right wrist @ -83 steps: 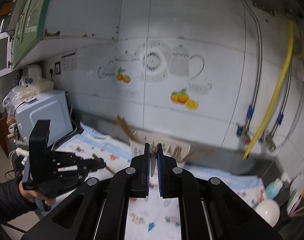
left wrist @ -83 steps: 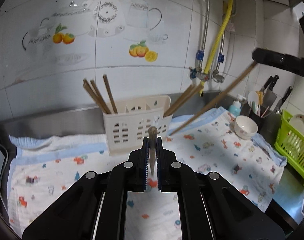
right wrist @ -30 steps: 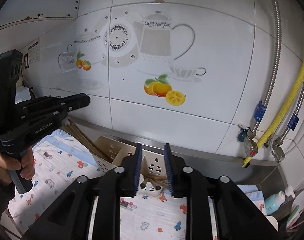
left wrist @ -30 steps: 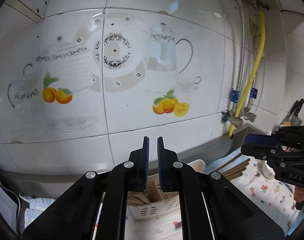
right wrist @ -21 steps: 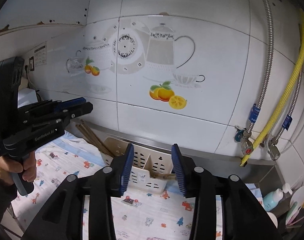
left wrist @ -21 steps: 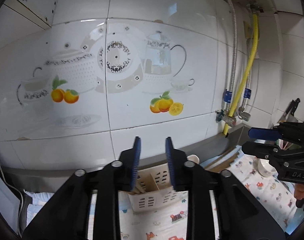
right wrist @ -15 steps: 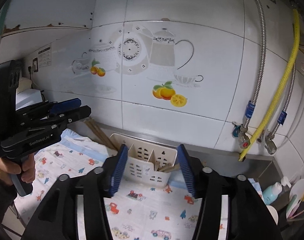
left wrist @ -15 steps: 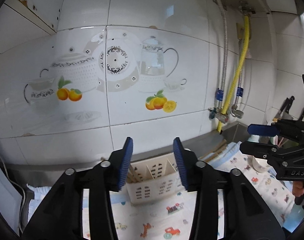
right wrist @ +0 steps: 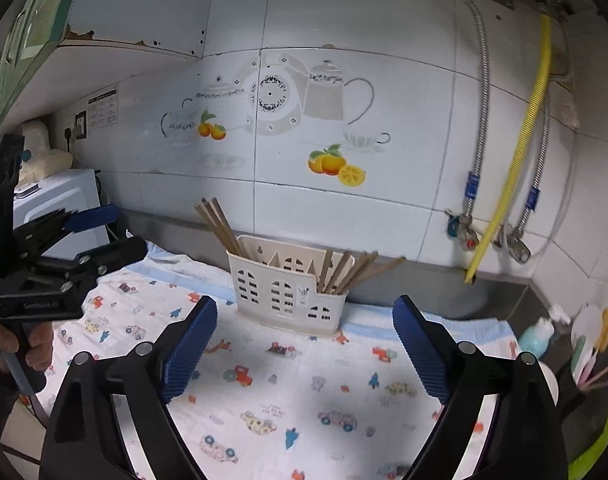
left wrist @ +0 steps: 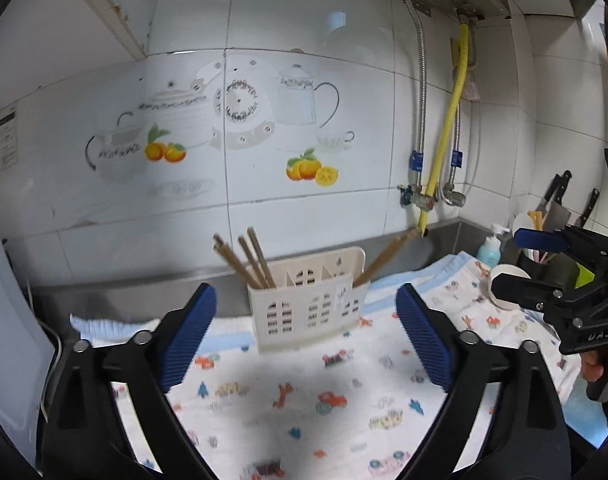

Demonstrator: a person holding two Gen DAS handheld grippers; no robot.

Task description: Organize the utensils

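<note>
A cream slotted utensil holder (left wrist: 306,303) stands on a printed cloth against the tiled wall; it also shows in the right wrist view (right wrist: 288,289). Brown chopsticks lean out of its left end (left wrist: 245,257) and its right end (left wrist: 386,255), seen too in the right wrist view (right wrist: 219,227) (right wrist: 354,268). My left gripper (left wrist: 306,338) is wide open and empty, held back above the cloth. My right gripper (right wrist: 304,338) is wide open and empty, also back from the holder. Each gripper appears in the other's view (right wrist: 99,240) (left wrist: 532,260).
The printed cloth (right wrist: 287,384) covers the steel counter. A white appliance (right wrist: 59,200) stands at the left. At the right are a white bowl (left wrist: 508,282), a soap bottle (right wrist: 538,334), a dark cup of utensils (left wrist: 538,258), knives (left wrist: 558,200) and a green rack (right wrist: 600,444). Pipes (right wrist: 512,176) run down the wall.
Both grippers held chopsticks, released them into the holder, opened wide and pulled back and up from it. The chopsticks now stand in the holder's two ends.
</note>
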